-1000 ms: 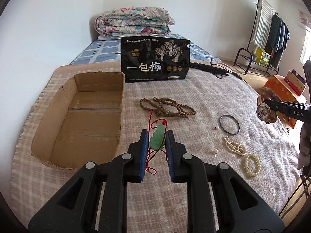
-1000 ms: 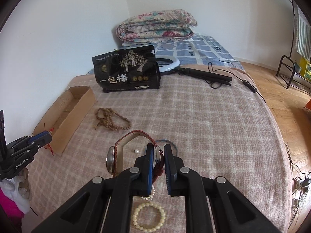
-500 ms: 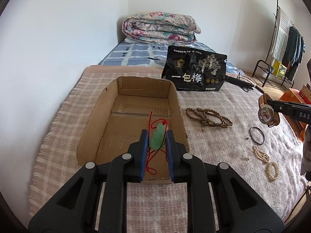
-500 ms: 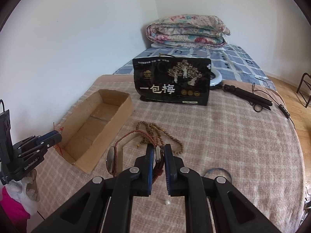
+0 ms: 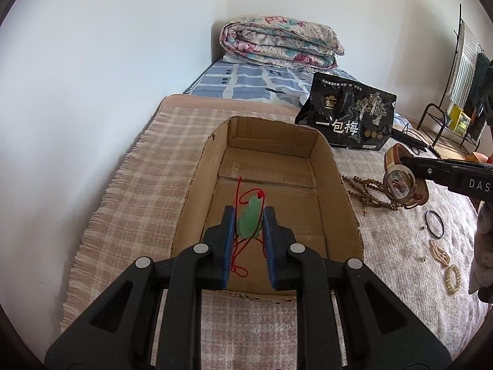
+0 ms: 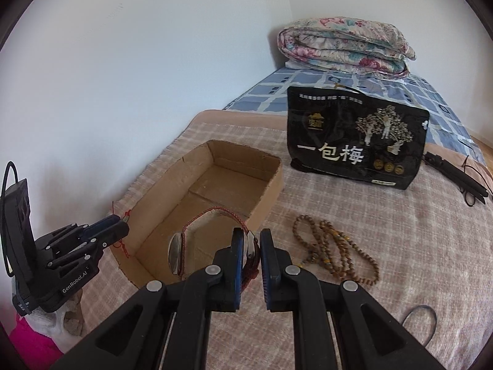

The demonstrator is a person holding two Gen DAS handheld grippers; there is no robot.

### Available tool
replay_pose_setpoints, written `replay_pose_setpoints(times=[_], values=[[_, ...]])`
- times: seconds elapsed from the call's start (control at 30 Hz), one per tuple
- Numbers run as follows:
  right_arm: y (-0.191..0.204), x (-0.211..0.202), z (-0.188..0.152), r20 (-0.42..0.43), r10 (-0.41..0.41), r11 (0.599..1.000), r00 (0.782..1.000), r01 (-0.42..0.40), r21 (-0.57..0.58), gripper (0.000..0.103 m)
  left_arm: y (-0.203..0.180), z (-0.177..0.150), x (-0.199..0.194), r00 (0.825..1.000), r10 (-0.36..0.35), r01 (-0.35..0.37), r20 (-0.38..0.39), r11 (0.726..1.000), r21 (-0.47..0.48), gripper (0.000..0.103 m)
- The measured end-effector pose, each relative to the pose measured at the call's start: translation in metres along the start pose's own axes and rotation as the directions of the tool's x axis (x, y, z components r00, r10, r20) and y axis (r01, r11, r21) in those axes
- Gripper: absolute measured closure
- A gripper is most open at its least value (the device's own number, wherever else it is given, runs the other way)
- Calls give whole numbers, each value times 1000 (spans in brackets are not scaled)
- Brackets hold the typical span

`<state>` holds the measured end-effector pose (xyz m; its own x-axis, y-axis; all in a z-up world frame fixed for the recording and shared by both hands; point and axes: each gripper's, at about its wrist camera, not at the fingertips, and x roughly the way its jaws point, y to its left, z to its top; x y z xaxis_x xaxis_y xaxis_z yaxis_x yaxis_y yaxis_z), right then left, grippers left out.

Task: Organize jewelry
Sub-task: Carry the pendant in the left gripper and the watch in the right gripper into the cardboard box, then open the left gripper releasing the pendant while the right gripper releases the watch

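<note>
1. Far left is the box (image 5: 277, 185), open top, sitting on the checked blanket (image 5: 148, 191). Looks empty inside so far.
2. Left tool (image 5: 248, 215) is pinching the green pendant (image 5: 251, 219) between its blue pads, held over the near end of the box. Its red cord (image 5: 238, 256) dangles down in loops. My worry: the cord could catch on a pad or on the box's near wall when the pinch lets go, so the pendant ends up hanging half out instead of dropping in.
3. Right tool (image 6: 249, 246) is clamped on the watch (image 6: 175, 254) by its strap, just off the box's right wall. The watch face hangs off to one side, so it could swing or slip if the grip is only on the strap's edge.
4. Both tools are heading for one small box, so they could bump if they go in together.
5. Right of the box, still on the blanket: wooden beads (image 6: 334, 248), a black ring (image 5: 435, 219) and pearl bracelets (image 5: 446, 266). Those tiny loose pearls could roll away if the blanket gets tugged.
</note>
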<state>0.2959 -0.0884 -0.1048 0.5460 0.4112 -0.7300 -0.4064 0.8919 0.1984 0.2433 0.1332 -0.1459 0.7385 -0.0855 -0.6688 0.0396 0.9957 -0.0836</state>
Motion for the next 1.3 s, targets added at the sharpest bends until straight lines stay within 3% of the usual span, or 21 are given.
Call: replay_pose_setpoints(times=[0.53, 0.6, 0.67, 0.73, 0.87, 1.0, 1.1, 1.3], values=[[44, 50, 1, -63, 45, 998, 997, -48, -40, 94, 9, -1, 13, 1000, 8, -8, -26, 1000, -12, 86], [44, 53, -1, -69, 62, 997, 996, -64, -34, 87, 9, -1, 14, 1000, 7, -7, -28, 1000, -13, 86], [43, 56, -2, -78, 74, 997, 994, -76, -23, 67, 10, -1, 15, 999, 2, -3, -36, 1000, -21, 86], [43, 53, -3, -61, 63, 997, 996, -65, -29, 66, 12, -1, 16, 999, -1, 0, -39, 999, -33, 84], [41, 44, -1, -45, 58, 997, 997, -59, -38, 65, 14, -1, 11, 1000, 2, -3, -19, 999, -44, 52], [39, 34, -1, -29, 42, 998, 999, -43, -35, 63, 13, 1, 3, 1000, 5, -5, -6, 999, -45, 52], [35, 25, -1, -14, 23, 999, 1000, -24, -32, 52, 13, 2, -4, 1000, 5, -5, 5, 999, -54, 52], [27, 5, -3, 7, -4, 1000, 1000, 4, -29, 47, 9, 2, -19, 1000, 10, -9, 17, 998, -63, 52]])
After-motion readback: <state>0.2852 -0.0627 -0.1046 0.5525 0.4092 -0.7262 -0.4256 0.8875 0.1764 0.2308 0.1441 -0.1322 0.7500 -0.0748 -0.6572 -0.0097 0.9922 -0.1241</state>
